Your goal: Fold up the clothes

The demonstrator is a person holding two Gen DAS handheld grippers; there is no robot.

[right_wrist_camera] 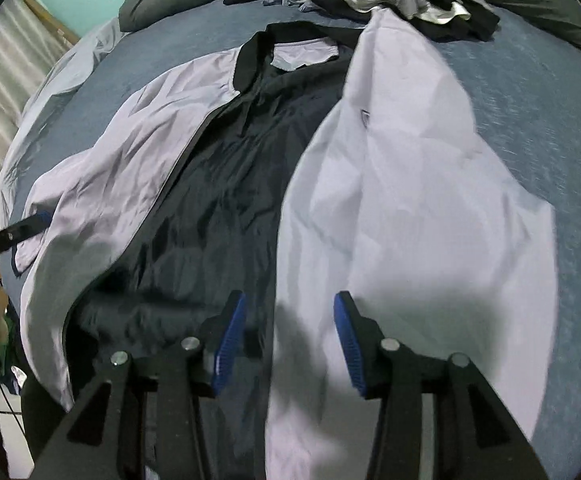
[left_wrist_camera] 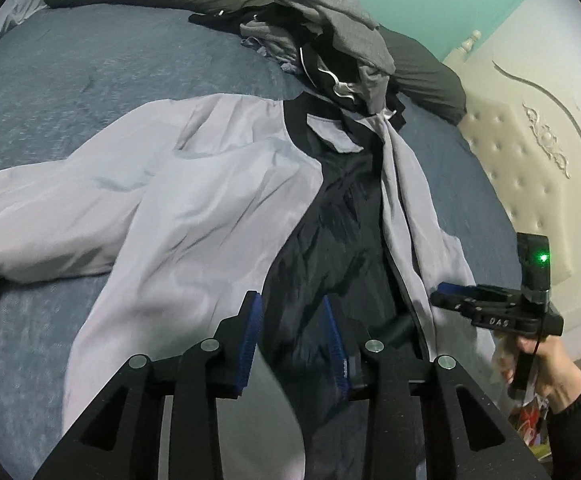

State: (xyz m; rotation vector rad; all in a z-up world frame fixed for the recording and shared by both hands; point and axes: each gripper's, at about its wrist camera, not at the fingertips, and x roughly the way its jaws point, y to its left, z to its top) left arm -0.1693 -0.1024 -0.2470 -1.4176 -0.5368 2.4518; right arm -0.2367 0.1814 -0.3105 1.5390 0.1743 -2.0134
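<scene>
Two tools hang over the jacket, which lies open and face-up on the bed, the left tool and right tool both part-open and empty, so next comes gripping a front panel to fold inward.

Blue bed carries jacket, clothes pile.

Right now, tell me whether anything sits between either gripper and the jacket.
Nothing visible does. The left gripper and right gripper both hover open directly over the jacket; the clothes pile lies beyond its collar.
</scene>
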